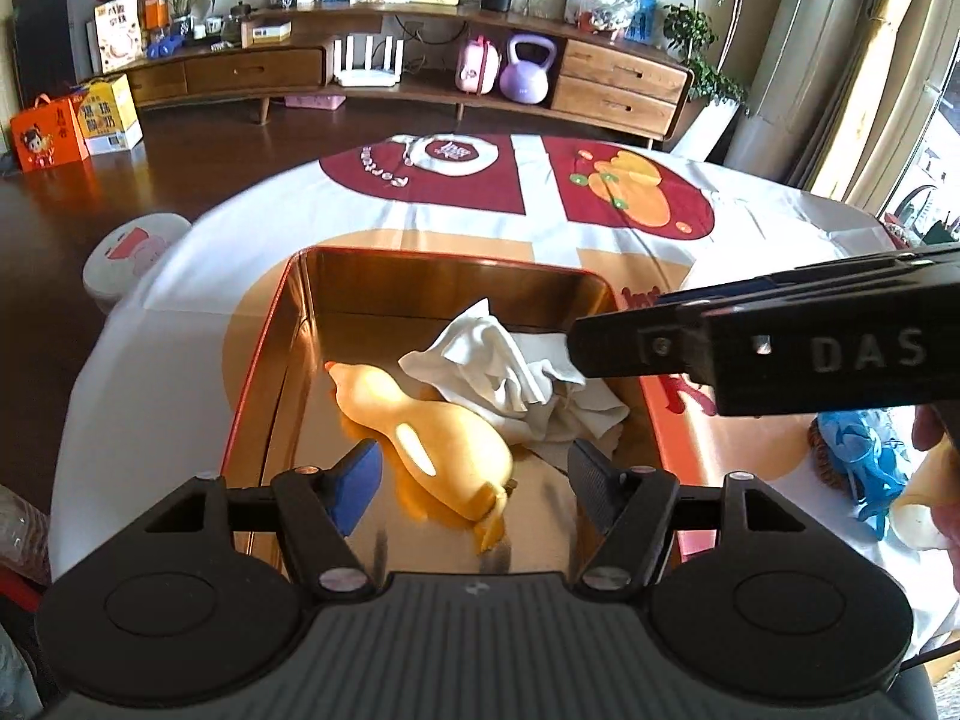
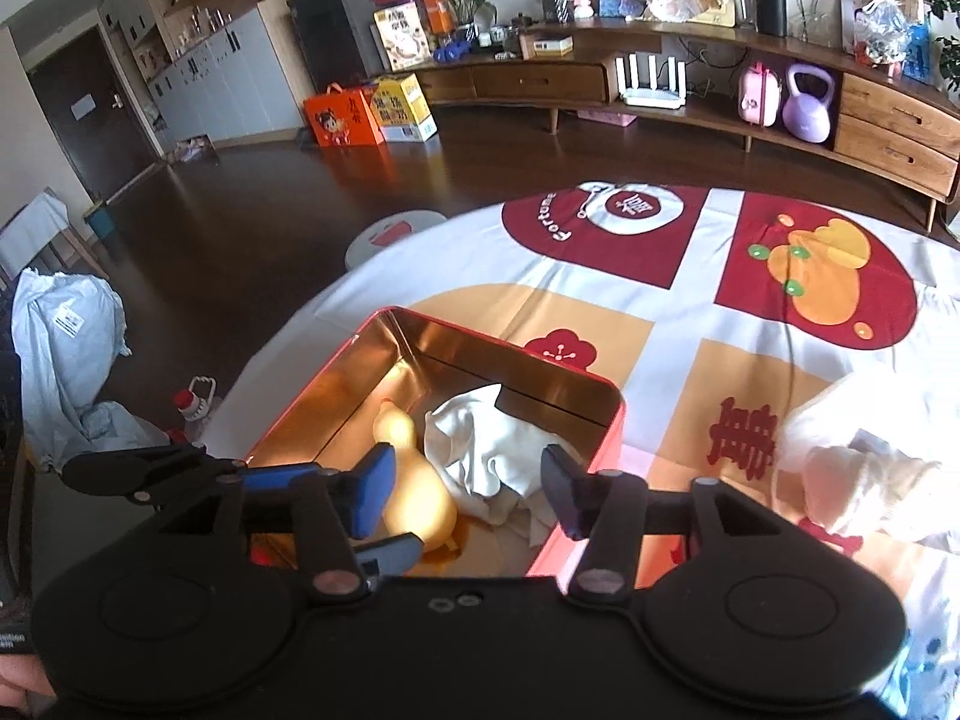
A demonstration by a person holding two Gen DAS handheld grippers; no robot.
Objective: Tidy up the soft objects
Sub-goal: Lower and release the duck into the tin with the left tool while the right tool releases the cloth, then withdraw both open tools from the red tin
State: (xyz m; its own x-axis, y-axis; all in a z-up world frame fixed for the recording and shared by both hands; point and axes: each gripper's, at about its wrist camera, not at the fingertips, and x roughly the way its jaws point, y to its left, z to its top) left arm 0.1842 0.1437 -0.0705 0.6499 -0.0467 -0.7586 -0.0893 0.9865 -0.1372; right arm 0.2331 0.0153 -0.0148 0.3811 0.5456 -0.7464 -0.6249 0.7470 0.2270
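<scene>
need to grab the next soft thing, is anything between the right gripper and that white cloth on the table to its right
Nothing visible blocks it. The right gripper is open above the red tin, which already holds the yellow duck and a white cloth. The loose white cloth lies on bare tablecloth beyond the tin's right wall.

Two wrist views, close above and angled down into one shared tin (image 1: 600,288), left one nearer.

"DAS" on the right claw (image 1: 576,348); "Fortune" on the tablecloth (image 2: 678,306).
</scene>
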